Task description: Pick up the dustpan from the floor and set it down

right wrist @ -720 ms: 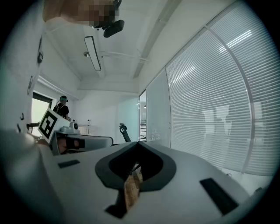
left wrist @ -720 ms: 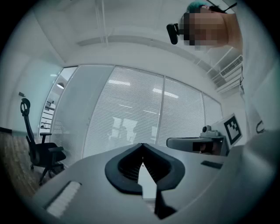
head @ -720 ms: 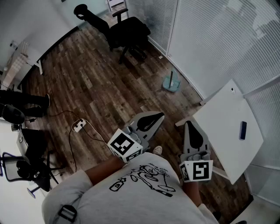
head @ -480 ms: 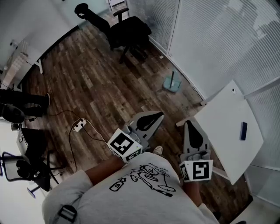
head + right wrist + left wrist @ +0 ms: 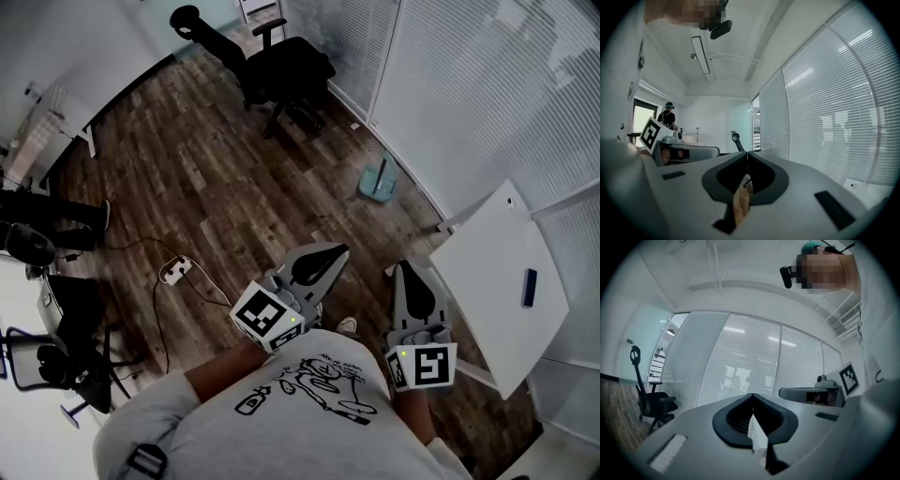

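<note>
— How do the jaws stand?
— Closest to me, my left gripper [image 5: 335, 253] and right gripper [image 5: 405, 266] both have their jaws pressed together, with nothing between them.
— And the dustpan?
— The dustpan [image 5: 377, 184] sits on the wood floor [image 5: 206, 169] at twelve o'clock, well apart from both grippers and beside the blinds [image 5: 469, 84]. Farther off, at eleven o'clock, I see an office chair [image 5: 281, 70].

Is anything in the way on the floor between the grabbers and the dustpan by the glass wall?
Nothing visible is. Only bare wooden floor lies between the dustpan and the left gripper and right gripper, both shut and empty. The white table stands off to the right, and the black chair is beyond the dustpan.
</note>
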The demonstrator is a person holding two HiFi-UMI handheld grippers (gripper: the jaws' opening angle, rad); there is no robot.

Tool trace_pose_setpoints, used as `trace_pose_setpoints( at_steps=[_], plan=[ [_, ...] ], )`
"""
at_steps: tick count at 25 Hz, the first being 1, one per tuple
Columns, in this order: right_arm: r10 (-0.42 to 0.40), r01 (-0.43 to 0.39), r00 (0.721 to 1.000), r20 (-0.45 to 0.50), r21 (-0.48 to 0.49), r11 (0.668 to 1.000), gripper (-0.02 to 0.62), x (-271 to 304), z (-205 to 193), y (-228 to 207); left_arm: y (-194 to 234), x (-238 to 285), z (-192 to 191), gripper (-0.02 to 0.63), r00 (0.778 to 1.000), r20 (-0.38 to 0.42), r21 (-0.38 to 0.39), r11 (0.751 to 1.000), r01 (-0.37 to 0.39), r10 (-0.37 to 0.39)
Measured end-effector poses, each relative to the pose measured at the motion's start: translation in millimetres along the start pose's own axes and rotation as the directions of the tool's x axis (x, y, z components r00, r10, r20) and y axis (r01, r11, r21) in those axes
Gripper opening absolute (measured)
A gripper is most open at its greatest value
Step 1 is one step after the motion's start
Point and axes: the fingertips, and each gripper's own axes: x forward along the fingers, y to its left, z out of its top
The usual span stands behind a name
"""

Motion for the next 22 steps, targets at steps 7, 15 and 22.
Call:
trace_pose_setpoints(
  at_steps=[7,15,22],
  plan=[
    [0.017,-0.017,0.999,-0.031,0.000,1.000,0.005,17,-12,39,35,-33,-11,0.002,0.999,-0.012,-0.015,0.999,-0.030,0.030],
    [0.018,-0.018,0.999,-0.044,0.002,1.000,0.005,30,-16,41,50,-35,-12,0.002,0.999,-0.021,-0.022,0.999,-0.043,0.042],
    [0.026,-0.026,0.998,-0.054,0.004,1.000,0.005,37,-24,26,54,-19,-17,0.002,0.999,-0.031,-0.013,0.999,-0.042,0.042]
  ],
)
